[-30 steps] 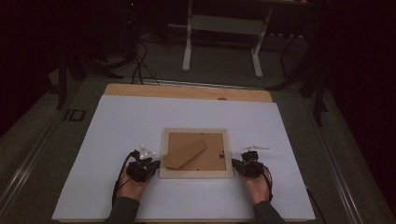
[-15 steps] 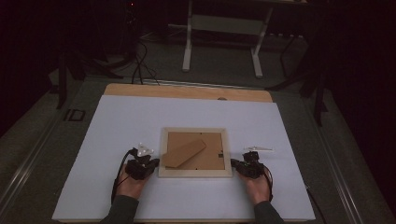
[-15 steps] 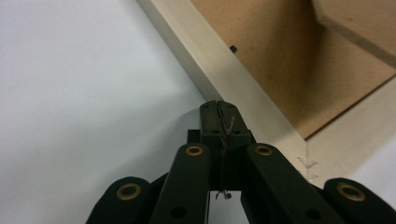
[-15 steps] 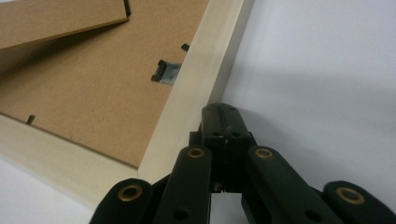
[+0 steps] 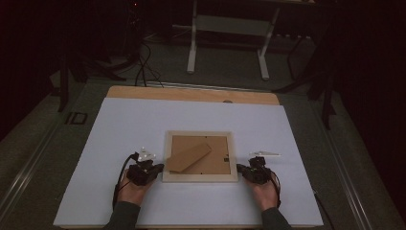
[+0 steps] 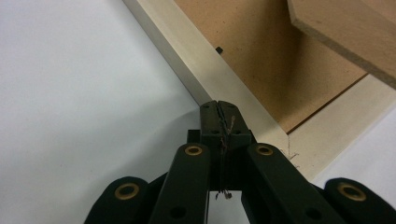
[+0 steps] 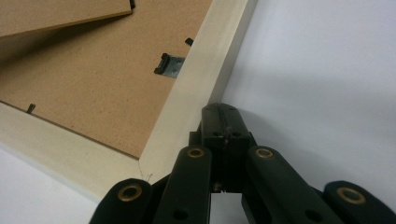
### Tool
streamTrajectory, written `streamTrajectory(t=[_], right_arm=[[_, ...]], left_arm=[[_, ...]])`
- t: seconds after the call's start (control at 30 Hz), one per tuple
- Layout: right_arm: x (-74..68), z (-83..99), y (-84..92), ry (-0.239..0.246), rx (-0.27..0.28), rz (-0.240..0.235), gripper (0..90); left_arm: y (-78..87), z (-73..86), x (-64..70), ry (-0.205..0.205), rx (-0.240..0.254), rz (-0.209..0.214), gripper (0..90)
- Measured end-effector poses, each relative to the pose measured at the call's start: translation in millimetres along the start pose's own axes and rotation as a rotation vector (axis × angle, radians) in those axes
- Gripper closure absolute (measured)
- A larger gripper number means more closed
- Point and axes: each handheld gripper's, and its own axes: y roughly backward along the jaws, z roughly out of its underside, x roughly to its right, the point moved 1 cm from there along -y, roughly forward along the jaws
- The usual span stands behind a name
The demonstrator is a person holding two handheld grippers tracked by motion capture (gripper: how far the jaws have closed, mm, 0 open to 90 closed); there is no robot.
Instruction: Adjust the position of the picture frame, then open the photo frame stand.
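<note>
Face-down, picture frame point(image 5: 200, 156) (no legible writing), left gripper point(image 5: 152, 171) and right gripper point(image 5: 245, 170) closed, empty, beside it.

The high view is dim and grainy, its surroundings nearly black, with only the white tabletop point(image 5: 143, 124) lit. Both gripper views are bright and even, with soft shadows beside the blurred near jaws.

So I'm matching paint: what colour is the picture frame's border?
Pale cream, almost off-white, on the picture frame border; clearest in the right gripper view.
</note>
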Motion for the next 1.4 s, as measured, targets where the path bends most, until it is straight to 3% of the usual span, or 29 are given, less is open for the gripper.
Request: streamTrajectory(t=[0.37, 0.53, 1.1, 1.4], right_arm=[[2.4, -0.1, 0.0, 0.032, 0.002, -0.014, 90.0], [3.8, -0.5, 1.4, 0.056, 0.009, 0.022, 89.6], [18.3, -5.6, 17.2, 0.022, 0.069, 0.025, 83.5], [23.6, -6.8, 21.8, 0.004, 0.083, 0.015, 78.5]], left_arm=[[-1.4, 0.0, -0.4, -0.003, 0.0, -0.013, 89.4], [-0.1, -0.3, -1.3, 0.004, 0.013, -0.016, 86.2], [4.1, -0.8, -5.3, 0.027, 0.049, -0.03, 79.7], [10.5, -1.6, -5.1, 0.042, 0.082, -0.005, 70.4]])
